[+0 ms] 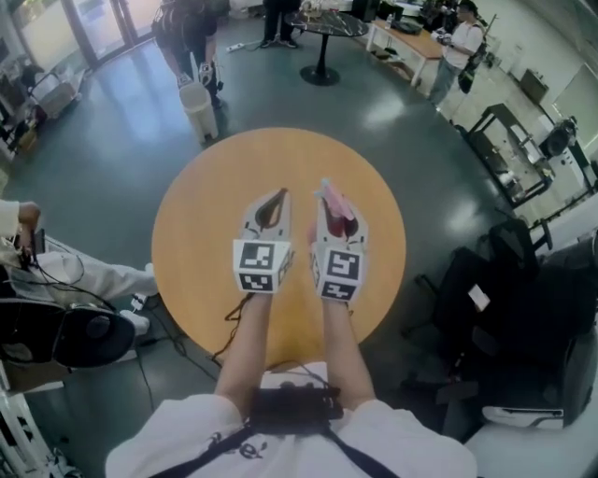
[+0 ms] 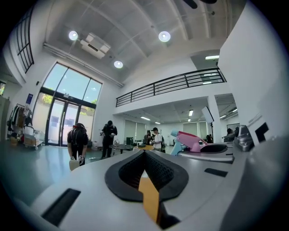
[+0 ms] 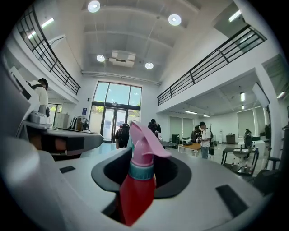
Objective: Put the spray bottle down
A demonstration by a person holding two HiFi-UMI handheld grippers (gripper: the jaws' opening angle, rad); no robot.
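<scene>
The spray bottle (image 3: 137,191) has a red body, a teal collar and a pink trigger head. My right gripper (image 3: 142,159) is shut on its body, with the head sticking out past the fingertips. In the head view the right gripper (image 1: 329,198) holds the bottle (image 1: 334,207) level over the middle of the round wooden table (image 1: 201,219). My left gripper (image 1: 277,194) hangs close beside it on the left. Its jaws meet at the tip with nothing between them (image 2: 144,154); only a strip of tabletop shows through. From the left gripper view the bottle's pink head (image 2: 193,139) shows at the right.
A seated person (image 1: 56,271) and a black chair (image 1: 79,336) are left of the table. Black chairs and bags (image 1: 495,299) stand to its right. A small white bin (image 1: 198,105) and standing people are beyond the far edge. A dark round table (image 1: 322,23) is farther back.
</scene>
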